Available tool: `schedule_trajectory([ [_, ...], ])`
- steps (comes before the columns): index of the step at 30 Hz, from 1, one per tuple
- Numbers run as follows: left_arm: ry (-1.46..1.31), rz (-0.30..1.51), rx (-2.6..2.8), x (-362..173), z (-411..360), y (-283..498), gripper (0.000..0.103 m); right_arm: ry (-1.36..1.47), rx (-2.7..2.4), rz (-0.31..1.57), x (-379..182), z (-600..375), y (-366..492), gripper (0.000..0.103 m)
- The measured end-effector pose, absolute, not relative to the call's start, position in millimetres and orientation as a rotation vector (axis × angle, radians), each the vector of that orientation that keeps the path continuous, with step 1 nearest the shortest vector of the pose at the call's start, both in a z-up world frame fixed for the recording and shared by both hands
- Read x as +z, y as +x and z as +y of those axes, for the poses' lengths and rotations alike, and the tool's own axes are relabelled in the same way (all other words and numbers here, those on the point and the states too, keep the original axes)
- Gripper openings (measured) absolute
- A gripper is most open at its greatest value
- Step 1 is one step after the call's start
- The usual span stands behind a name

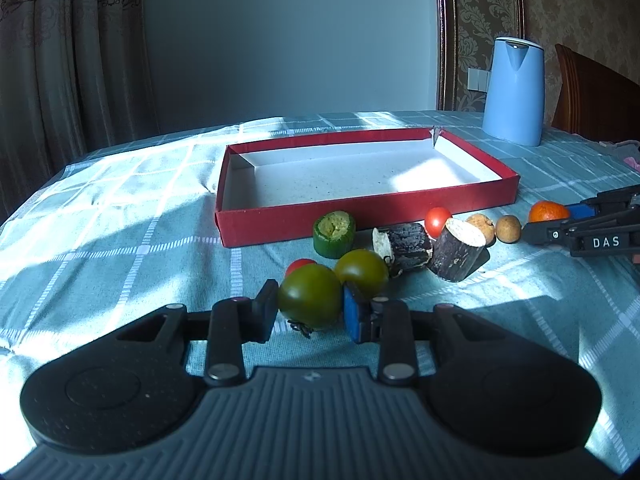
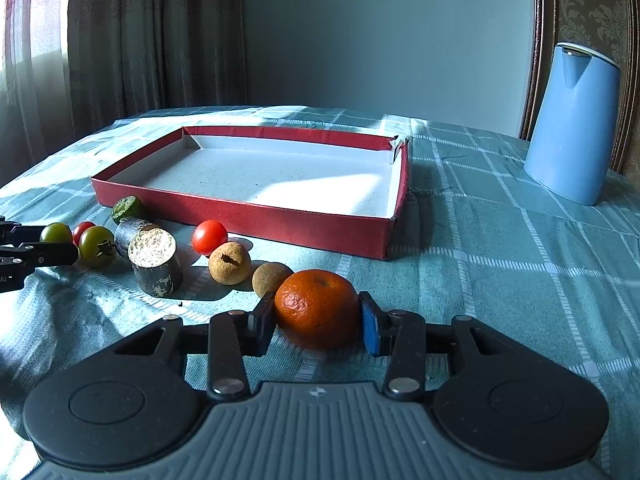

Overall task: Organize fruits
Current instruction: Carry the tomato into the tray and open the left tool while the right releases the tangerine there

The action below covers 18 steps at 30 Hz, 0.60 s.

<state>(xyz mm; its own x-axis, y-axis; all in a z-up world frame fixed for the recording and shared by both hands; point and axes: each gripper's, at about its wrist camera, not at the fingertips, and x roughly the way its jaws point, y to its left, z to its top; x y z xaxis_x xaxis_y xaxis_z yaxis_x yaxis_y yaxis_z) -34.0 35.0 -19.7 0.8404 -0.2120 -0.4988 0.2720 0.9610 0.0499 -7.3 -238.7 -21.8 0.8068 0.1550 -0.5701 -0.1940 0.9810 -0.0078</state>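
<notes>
My left gripper (image 1: 310,312) is shut on a green tomato (image 1: 310,300) that rests on the tablecloth. A second green tomato (image 1: 362,272) and a small red tomato (image 1: 298,266) lie just behind it. My right gripper (image 2: 318,326) is shut on a mandarin orange (image 2: 318,308), also on the cloth. The empty red box (image 1: 360,216) with a white floor stands behind the fruit; it also shows in the right wrist view (image 2: 248,210). Between the grippers lie two dark sugarcane pieces (image 1: 458,248), a green cucumber chunk (image 1: 334,234), a red cherry tomato (image 2: 209,237) and two brown longans (image 2: 230,263).
A blue kettle (image 1: 514,92) stands at the back right of the table, seen also in the right wrist view (image 2: 572,124). A wooden chair back (image 1: 592,96) is behind it. Curtains hang at the left. The checked teal tablecloth (image 2: 500,260) covers the table.
</notes>
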Motion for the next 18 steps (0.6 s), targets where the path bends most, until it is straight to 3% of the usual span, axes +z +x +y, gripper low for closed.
schedule_trajectory([
  [9, 0.123, 0.478, -0.287, 7.2, 24.0, -29.1, 0.031, -0.138, 0.136, 0.523, -0.9, -237.0, 3.4, 0.042],
  [18, 0.100, 0.482, -0.212, 23.1, 12.8, 45.7, 0.030, -0.144, 0.090, 0.505, 13.4, -215.2, 70.3, 0.042],
])
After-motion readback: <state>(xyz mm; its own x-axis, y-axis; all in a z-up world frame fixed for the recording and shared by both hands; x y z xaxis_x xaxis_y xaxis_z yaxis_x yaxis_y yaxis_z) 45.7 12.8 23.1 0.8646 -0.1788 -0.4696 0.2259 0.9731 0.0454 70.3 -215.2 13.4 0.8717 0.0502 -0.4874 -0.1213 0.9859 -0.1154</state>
